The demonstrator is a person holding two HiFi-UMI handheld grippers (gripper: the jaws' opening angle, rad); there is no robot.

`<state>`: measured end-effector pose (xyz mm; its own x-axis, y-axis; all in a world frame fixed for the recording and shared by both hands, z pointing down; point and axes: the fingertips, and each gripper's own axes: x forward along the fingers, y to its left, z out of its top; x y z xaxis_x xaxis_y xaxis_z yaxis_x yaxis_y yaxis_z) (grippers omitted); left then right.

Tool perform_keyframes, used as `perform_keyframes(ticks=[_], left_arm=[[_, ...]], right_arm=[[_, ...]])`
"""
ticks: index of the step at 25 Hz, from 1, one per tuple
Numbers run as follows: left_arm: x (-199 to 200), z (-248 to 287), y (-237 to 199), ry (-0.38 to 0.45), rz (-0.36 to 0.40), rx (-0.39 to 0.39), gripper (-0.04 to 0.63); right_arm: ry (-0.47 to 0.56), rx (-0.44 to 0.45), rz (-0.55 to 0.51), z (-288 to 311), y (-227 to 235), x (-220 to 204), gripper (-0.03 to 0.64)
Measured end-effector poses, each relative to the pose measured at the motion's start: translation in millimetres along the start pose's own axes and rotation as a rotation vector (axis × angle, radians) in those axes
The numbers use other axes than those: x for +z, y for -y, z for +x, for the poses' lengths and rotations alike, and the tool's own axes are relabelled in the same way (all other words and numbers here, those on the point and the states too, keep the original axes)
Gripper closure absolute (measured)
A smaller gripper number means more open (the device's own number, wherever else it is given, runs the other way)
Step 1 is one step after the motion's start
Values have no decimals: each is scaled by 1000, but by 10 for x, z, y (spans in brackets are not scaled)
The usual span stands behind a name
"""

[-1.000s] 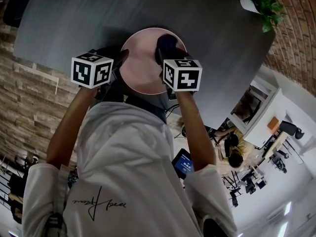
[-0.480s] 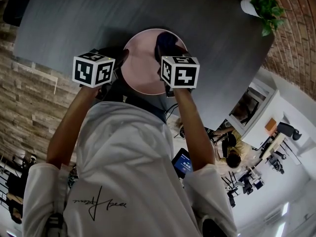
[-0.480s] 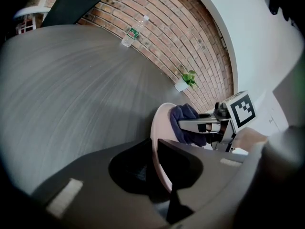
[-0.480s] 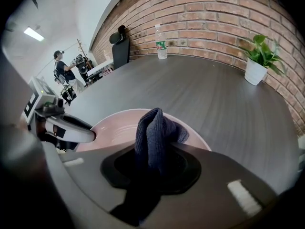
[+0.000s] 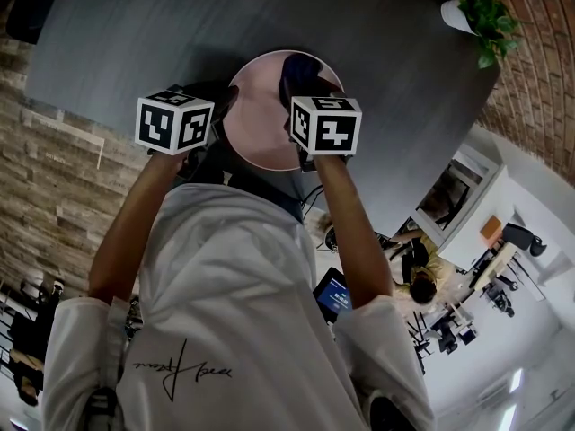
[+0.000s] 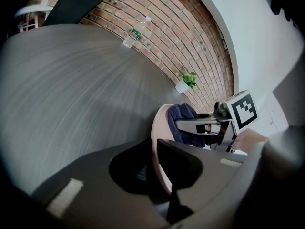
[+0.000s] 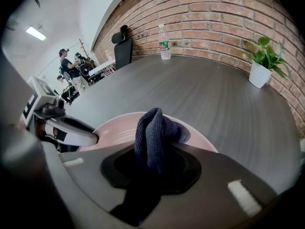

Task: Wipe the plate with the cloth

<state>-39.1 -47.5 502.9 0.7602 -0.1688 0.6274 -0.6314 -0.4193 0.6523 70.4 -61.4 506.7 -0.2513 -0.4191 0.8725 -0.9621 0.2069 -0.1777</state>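
Your left gripper point(image 5: 219, 108) has just been closing its fingers, which now pinch the near-left rim of the pink plate point(image 5: 258, 126). The plate lies on the dark tabletop point(image 5: 386, 43). The fingers of your right gripper point(image 7: 150, 160) are clamped on the folded blue cloth point(image 7: 155, 130), and they hold it over the plate's right side. A potted plant point(image 5: 483, 12) stands near the tabletop's edge.

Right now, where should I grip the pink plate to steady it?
Take the plate by its thin raised rim at the left edge, coming from the left, clear of the cloth. The left gripper, jaws just closing, clamps it there.
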Motion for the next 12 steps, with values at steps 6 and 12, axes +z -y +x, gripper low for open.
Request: perform_keyframes(ticks=[6,12], left_arm=[[-21,-8,-13,-3,-5,0,541],[-30,-7,-8,2,-15,7,543]], right_arm=[[2,9,-20,31,-94,14,525],[6,33,-33,50,-186,32,525]])
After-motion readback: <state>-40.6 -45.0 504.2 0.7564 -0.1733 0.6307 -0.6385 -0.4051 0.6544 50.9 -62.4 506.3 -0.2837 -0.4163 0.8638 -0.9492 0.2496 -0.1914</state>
